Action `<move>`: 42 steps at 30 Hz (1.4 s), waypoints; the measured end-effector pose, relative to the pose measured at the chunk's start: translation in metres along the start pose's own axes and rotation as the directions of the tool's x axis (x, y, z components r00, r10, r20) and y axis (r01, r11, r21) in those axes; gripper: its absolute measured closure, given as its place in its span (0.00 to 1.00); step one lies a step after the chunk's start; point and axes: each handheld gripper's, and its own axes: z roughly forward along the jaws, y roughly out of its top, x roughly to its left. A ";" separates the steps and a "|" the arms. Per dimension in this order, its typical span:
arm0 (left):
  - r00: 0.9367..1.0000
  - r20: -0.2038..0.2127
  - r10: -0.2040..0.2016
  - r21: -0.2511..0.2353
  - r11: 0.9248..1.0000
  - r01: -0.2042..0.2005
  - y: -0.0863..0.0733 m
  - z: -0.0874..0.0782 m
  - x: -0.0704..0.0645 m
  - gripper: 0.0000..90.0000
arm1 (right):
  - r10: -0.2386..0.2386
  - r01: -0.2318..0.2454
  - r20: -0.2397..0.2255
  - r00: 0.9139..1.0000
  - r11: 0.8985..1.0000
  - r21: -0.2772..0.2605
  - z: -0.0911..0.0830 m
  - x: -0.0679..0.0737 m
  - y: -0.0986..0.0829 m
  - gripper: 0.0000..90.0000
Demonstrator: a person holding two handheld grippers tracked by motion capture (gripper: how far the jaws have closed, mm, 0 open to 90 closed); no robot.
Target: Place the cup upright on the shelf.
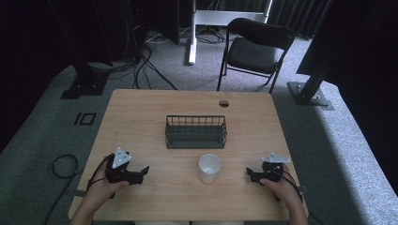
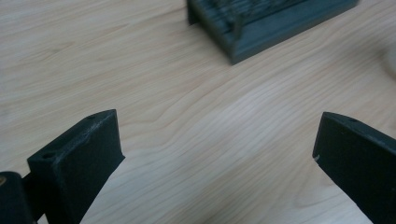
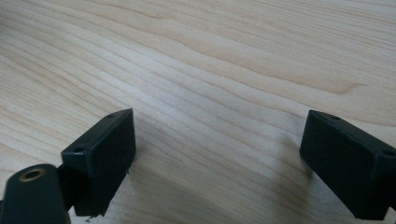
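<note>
A white cup [image 1: 209,167] stands upright on the wooden table [image 1: 141,108], just in front of a dark wire basket [image 1: 195,131]. My left gripper [image 1: 142,173] rests low at the front left, a hand around it, jaws wide apart over bare wood. In the left gripper view the left gripper [image 2: 217,154] points toward a corner of the basket [image 2: 261,28]. At the front right, my right gripper [image 1: 251,175] is held by the other hand and points left toward the cup. The right gripper [image 3: 219,154] is open with bare tabletop between its jaws.
A round cable hole [image 1: 224,103] sits near the table's far edge. Behind the table a black folding chair [image 1: 256,47] stands on grey carpet, with cables [image 1: 145,65] and black stand bases [image 1: 309,93] on either side.
</note>
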 end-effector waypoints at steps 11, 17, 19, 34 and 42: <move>0.996 0.063 0.066 -0.054 0.997 -0.062 0.020 0.002 -0.020 0.02 | -0.001 0.001 0.000 1.000 1.000 0.000 0.000 0.000 0.000 0.11; 0.991 0.090 0.097 -0.084 0.992 -0.090 0.031 0.004 -0.034 0.02 | -0.001 0.001 0.000 1.000 1.000 0.000 0.000 0.000 0.000 0.11; 0.988 0.116 0.103 -0.088 0.992 -0.093 0.033 0.005 -0.037 0.02 | -0.001 0.001 0.000 1.000 1.000 0.000 0.000 0.000 0.000 0.11; 0.960 0.197 0.200 -0.101 0.978 -0.184 0.049 0.015 -0.065 0.02 | 0.000 0.000 0.000 1.000 1.000 0.000 0.000 0.000 0.000 0.11; 0.938 0.247 0.241 -0.116 0.969 -0.219 0.058 0.027 -0.083 0.02 | 0.002 -0.002 0.000 1.000 1.000 0.000 0.000 0.000 0.000 0.11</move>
